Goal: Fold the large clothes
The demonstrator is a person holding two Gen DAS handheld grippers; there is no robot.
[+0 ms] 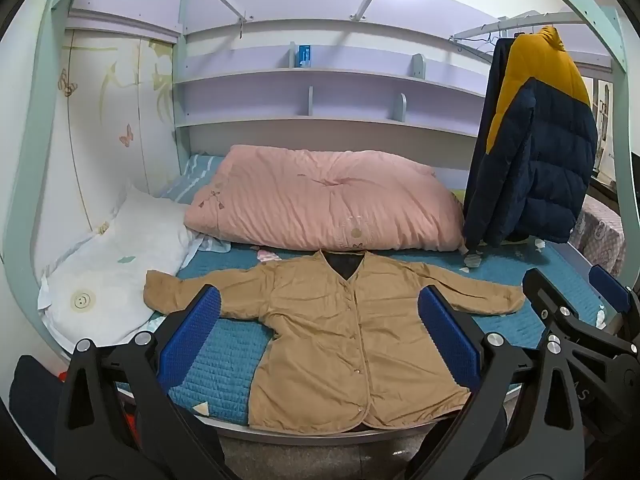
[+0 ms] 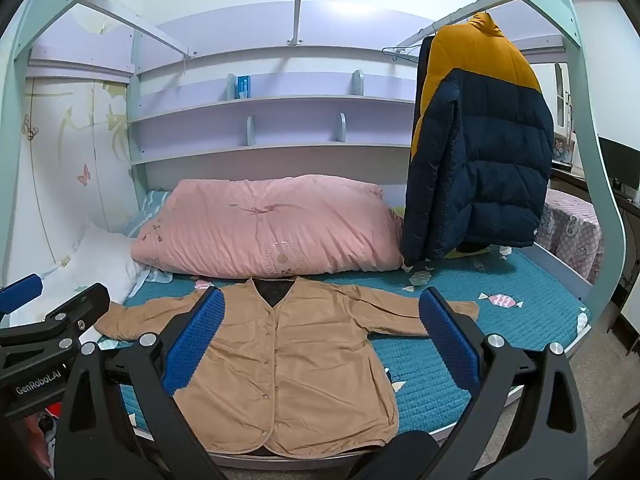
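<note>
lying flat on teal bedspread [image 1: 232,364], tan jacket [image 1: 340,340] (buttoned), pink duvet [image 1: 320,200] behind, both claws spread

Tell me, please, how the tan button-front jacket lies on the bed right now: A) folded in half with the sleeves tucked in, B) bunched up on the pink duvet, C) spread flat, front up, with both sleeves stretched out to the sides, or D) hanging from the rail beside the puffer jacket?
C: the tan button-front jacket lies flat on the teal mattress cover, buttons up, sleeves spread sideways.
</note>
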